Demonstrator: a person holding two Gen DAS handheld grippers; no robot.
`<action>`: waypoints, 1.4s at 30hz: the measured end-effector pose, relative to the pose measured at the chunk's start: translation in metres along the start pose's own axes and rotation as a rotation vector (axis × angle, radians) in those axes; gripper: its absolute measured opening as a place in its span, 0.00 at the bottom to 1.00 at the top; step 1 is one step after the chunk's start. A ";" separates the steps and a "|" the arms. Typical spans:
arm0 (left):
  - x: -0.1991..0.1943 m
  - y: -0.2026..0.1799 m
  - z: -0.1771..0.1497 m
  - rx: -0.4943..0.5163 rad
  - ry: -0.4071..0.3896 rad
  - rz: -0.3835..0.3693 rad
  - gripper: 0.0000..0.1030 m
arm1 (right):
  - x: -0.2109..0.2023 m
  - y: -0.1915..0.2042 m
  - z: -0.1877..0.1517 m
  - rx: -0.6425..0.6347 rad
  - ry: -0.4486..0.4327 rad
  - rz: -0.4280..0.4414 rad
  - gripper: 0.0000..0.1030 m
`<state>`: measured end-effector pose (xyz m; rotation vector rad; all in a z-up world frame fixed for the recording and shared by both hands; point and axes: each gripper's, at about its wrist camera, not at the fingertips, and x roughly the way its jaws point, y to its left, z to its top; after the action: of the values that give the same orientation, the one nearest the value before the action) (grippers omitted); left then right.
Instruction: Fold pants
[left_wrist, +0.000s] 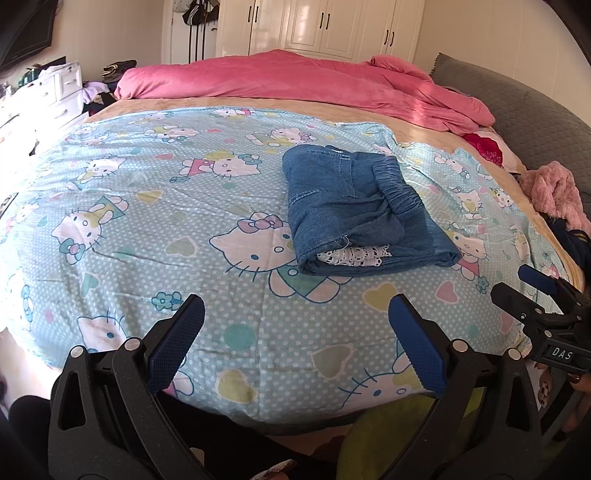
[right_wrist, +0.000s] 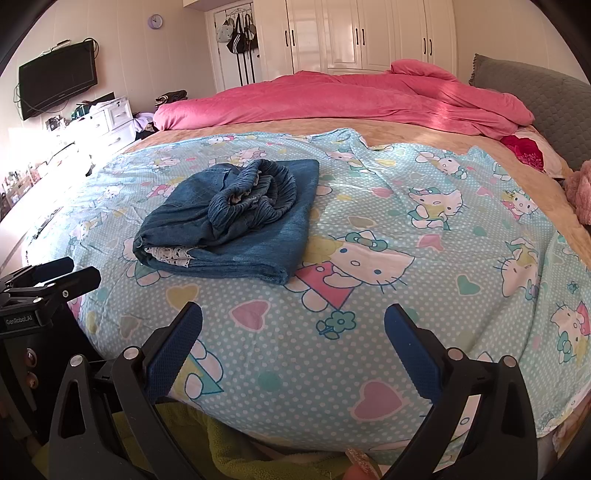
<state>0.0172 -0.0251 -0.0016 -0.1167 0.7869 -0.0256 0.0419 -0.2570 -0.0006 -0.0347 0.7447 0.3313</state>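
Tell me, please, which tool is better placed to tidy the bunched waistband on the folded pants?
Probably the left tool: the pants lie almost straight ahead of it, while they sit off to the left of the right tool. Both are open.

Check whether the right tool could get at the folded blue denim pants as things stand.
Probably yes. The right tool is open and empty, and only bare cartoon-cat bedsheet lies between it and the folded blue denim pants; nothing blocks the way.
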 end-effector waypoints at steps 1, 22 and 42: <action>0.000 0.000 0.000 0.000 -0.001 0.001 0.91 | 0.000 0.000 0.000 -0.001 0.001 -0.001 0.96; -0.004 -0.001 -0.001 -0.003 -0.005 0.019 0.91 | -0.003 0.000 0.001 -0.006 0.006 -0.011 0.96; -0.006 0.000 0.002 0.009 -0.007 0.044 0.91 | 0.001 -0.009 0.004 0.006 0.013 -0.043 0.96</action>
<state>0.0147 -0.0244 0.0040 -0.0908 0.7820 0.0125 0.0481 -0.2649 0.0002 -0.0473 0.7569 0.2876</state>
